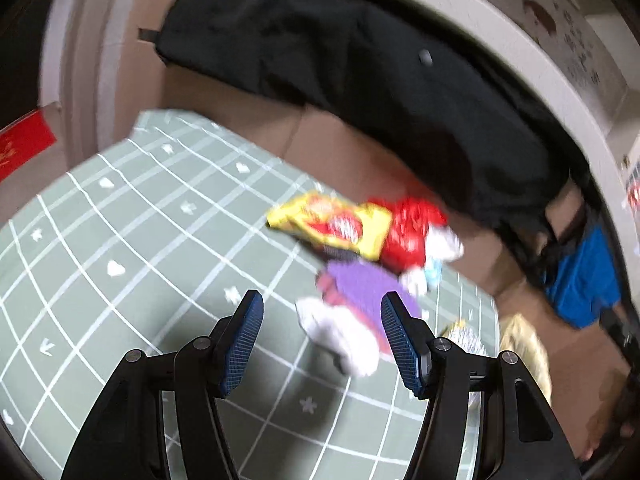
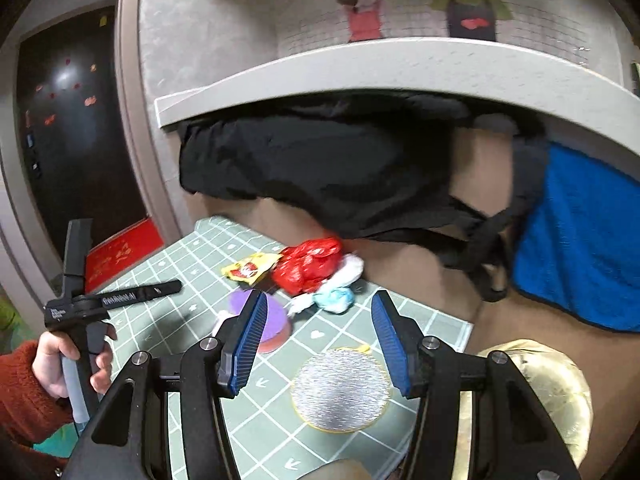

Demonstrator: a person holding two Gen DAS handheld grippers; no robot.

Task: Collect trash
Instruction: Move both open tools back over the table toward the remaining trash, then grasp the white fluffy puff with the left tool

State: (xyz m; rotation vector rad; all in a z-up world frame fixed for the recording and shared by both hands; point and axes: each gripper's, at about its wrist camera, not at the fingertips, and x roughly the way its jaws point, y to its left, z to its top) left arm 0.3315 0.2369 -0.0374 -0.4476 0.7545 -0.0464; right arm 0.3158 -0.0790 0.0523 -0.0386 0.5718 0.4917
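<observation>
A: On the far left of the right wrist view, a hand in a rust-red sleeve carries the left hand-held gripper. Its jaws stand wide apart with nothing between them, as its own camera confirms.

B: And the trash?

A: Mid-cloth, on the green checked tablecloth over the counter. A yellow snack wrapper touches a crumpled red plastic bag. White tissue wads and a pale blue crumple lie just beside them, with a purple round piece in front.

B: Best approach for the left side?

A: My judgement: the white wad lies nearest, roughly between the two blue pads. Lower over it, centre it, then close gently; tissue compresses, so a shallow pinch may slip off.

B: Right side?

A: The right hand-held gripper is also spread wide and empty. A silver foil disc lies flat just ahead of it, and a gold foil dish sits further right, off the cloth.

B: Risk?

A: The flat disc offers no edge to pinch. Take the red bag first; it is bulky and easy to grip.
</observation>
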